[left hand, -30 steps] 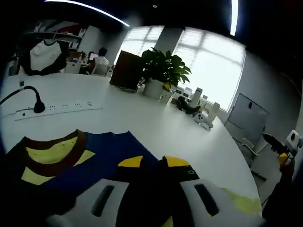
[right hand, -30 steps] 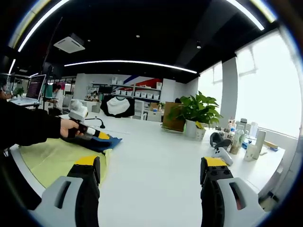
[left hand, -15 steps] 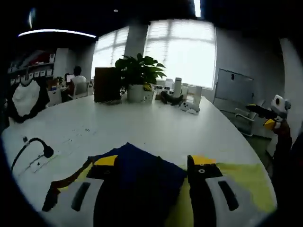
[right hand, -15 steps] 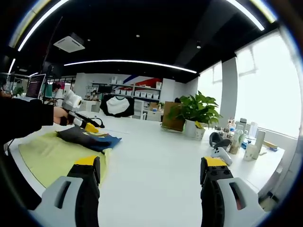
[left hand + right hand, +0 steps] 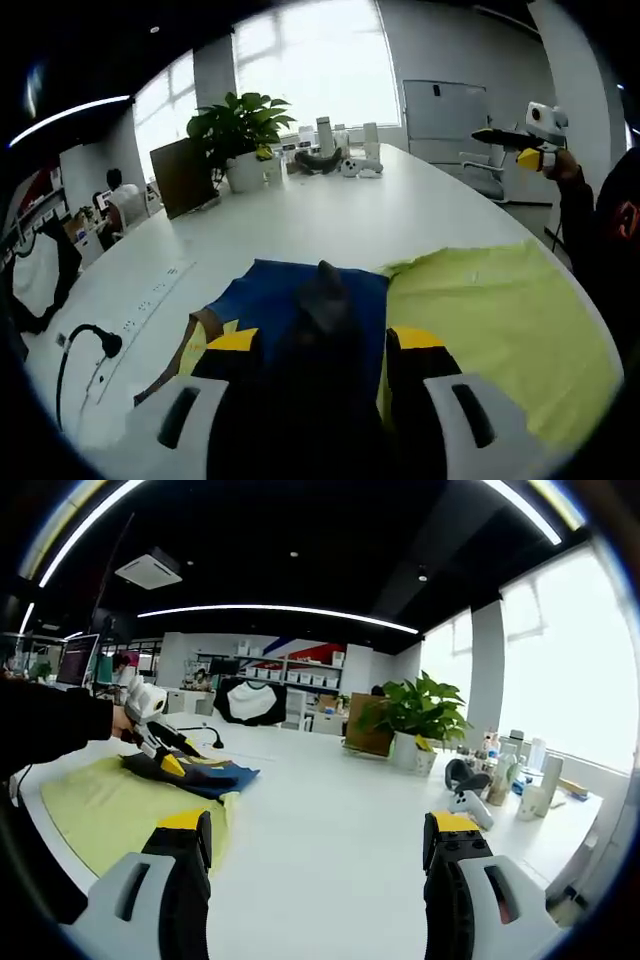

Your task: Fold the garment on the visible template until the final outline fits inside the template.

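On the white table, our left hand-held gripper pinches dark garment cloth at six o'clock beside the yellow template, mid-fold. Our right hand-held gripper hangs wide open, empty. Next we lay the fold inside the template.

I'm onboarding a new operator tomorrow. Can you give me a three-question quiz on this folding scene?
1. True or false: the right gripper holds the garment.
2. What lies under the garment on the white table? A) a yellow-green template B) a grey tray C) a cardboard box
3. Fill in: beyond the garment, near the windows, stands a potted ____.

Key:
1. False; its fingers stand apart over bare table, with nothing between them.
2. A; the template spreads out beside and under the blue garment.
3. plant
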Demonstrator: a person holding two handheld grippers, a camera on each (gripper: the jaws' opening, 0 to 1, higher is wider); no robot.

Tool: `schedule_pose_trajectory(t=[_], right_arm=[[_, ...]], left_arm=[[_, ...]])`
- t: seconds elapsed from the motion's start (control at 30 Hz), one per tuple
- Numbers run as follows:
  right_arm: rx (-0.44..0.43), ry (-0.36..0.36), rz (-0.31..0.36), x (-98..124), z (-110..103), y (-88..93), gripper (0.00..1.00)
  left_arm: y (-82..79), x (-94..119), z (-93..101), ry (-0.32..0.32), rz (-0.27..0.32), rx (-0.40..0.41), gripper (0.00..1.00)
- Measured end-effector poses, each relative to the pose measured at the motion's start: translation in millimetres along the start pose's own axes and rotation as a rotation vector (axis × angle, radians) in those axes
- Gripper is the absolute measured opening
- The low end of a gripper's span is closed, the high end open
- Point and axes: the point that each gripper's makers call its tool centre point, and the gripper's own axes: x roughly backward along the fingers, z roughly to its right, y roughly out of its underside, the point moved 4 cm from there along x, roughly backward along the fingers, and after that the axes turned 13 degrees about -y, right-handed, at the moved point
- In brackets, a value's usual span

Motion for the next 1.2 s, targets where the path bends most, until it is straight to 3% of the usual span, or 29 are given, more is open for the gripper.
schedule_pose_trajectory(t=[0.1,0.2,0.27,0.4,0.47,0.53,0.67,0.83,0.9,0.93,0.97,1.07,1.13,1.2], right_arm=[[-0.002,0.000,0.000,1,0,0.1,0.90],[-0.003,0.001,0.001,1,1,0.2,0.90],[-0.004,0.002,0.000,2,1,0.5,0.90],[-0.006,0.002,0.002,2,1,0.1,0.90],[-0.006,0.002,0.001,2,1,0.0,0.90],[-0.007,0.003,0.002,2,1,-0.1,0.89],[-0.006,0.001,-0.001,1,1,-0.1,0.89],[-0.005,0.002,-0.001,0,0,-0.2,0.89],[-0.008,0.002,-0.001,0,0,0.3,0.89],[-0.008,0.002,-0.002,0,0,0.5,0.89],[-0.006,0.002,-0.002,0,0,0.4,0.89],[-0.009,0.006,0.001,0,1,0.1,0.89],[-0.008,0.004,-0.003,-1,1,1.0,0.89],[-0.008,0.003,-0.002,0,1,0.9,0.89]], left_arm=[[6.3,-6,2.0,0.020,-0.024,0.002,0.39],[2.7,-13,3.6,0.048,-0.001,0.041,0.34],[0.4,-15,2.0,0.051,0.005,0.056,0.25],[3.8,-18,0.3,0.061,-0.049,0.158,0.17],[2.5,-16,-2.1,0.055,-0.072,0.234,0.07],[-5.8,-13,-3.8,0.066,-0.055,0.377,0.07],[-14.0,-7,-5.8,0.053,-0.062,0.417,0.06],[-36.3,3,4.3,0.083,-0.040,0.610,0.06],[-39.2,4,8.7,0.101,-0.059,0.604,0.06],[-39.6,7,13.3,0.113,-0.080,0.531,0.06],[-40.9,7,14.4,0.096,-0.091,0.514,0.06],[-55.1,8,21.6,0.113,-0.065,0.628,0.06],[-58.0,2,19.2,0.092,-0.084,0.717,0.06],[-58.8,-1,25.7,0.108,-0.078,0.710,0.06]])
